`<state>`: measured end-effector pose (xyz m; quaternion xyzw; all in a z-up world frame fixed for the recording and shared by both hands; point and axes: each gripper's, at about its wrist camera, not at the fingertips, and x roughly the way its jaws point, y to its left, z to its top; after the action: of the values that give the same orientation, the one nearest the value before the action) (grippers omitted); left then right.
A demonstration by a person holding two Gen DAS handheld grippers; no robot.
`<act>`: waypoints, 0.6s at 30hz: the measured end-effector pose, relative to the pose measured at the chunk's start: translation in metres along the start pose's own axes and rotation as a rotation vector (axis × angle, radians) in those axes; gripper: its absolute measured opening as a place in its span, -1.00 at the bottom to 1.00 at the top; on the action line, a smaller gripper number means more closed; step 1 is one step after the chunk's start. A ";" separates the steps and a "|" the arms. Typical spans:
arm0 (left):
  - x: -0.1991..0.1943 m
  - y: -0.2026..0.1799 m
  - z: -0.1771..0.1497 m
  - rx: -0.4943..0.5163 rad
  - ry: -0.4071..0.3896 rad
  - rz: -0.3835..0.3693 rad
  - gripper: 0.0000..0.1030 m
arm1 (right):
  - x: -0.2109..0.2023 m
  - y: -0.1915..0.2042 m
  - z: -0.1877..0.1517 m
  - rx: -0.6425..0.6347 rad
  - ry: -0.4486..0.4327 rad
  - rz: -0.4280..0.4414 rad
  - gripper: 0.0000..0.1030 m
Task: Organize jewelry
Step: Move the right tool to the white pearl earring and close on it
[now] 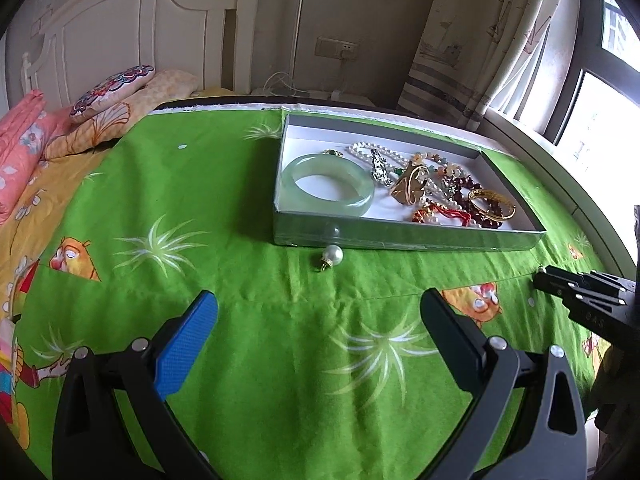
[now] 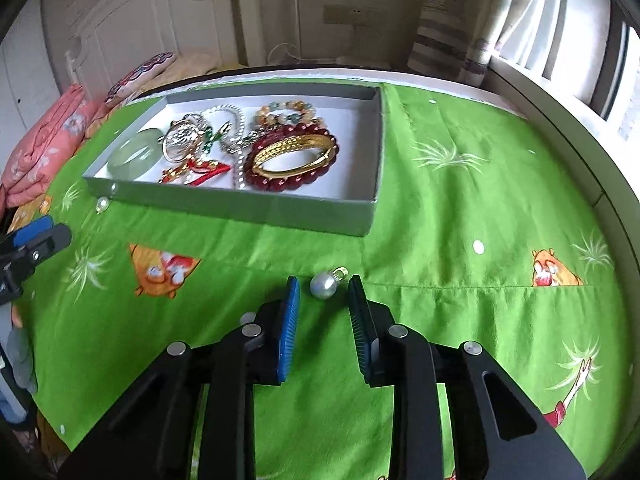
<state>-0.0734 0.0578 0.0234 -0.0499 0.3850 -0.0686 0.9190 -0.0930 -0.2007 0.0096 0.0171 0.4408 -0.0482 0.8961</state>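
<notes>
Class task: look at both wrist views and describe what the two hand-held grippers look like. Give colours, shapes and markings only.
Both are matte black. The left hand-held gripper and right hand-held gripper each have two flat fingers lined with textured blue pads, silver round pins at the joints, and arms with long cut-out slots. No cables show.

Green cartoon-print cloth (image 1: 248, 320), pink quilt (image 1: 20, 152), embroidered pillow (image 1: 112, 90), white headboard (image 1: 120, 28), patterned curtain (image 1: 480, 40).

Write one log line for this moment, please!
right gripper: open around silver-white round pearl pendant | left gripper: open, empty | grey cardboard tray: full
</notes>
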 end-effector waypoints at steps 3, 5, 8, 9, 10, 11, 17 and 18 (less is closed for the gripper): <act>0.000 0.000 0.000 -0.001 -0.002 -0.002 0.95 | 0.001 0.001 0.001 0.001 -0.006 -0.010 -0.47; 0.000 -0.001 0.000 -0.001 -0.001 -0.001 0.95 | 0.001 0.001 0.000 -0.004 -0.009 -0.014 -0.47; 0.000 0.000 0.000 0.000 0.000 -0.001 0.95 | 0.000 0.001 -0.002 -0.008 -0.012 -0.015 -0.48; 0.000 0.000 0.000 0.001 0.000 -0.001 0.95 | -0.001 0.001 -0.003 -0.008 -0.012 -0.013 -0.48; 0.000 0.000 0.000 0.001 0.002 -0.001 0.95 | -0.001 0.002 -0.003 -0.006 -0.013 -0.011 -0.48; 0.000 0.000 0.000 0.001 0.002 -0.001 0.95 | -0.001 0.001 -0.003 -0.005 -0.013 -0.009 -0.48; 0.004 -0.004 0.001 0.015 0.036 -0.007 0.95 | -0.002 -0.001 -0.004 0.002 -0.019 -0.015 -0.66; 0.005 -0.004 0.002 0.019 0.041 -0.011 0.95 | -0.002 -0.002 -0.004 0.005 -0.021 -0.017 -0.70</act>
<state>-0.0691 0.0530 0.0222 -0.0419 0.4029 -0.0782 0.9109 -0.0977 -0.2019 0.0088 0.0151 0.4313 -0.0573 0.9003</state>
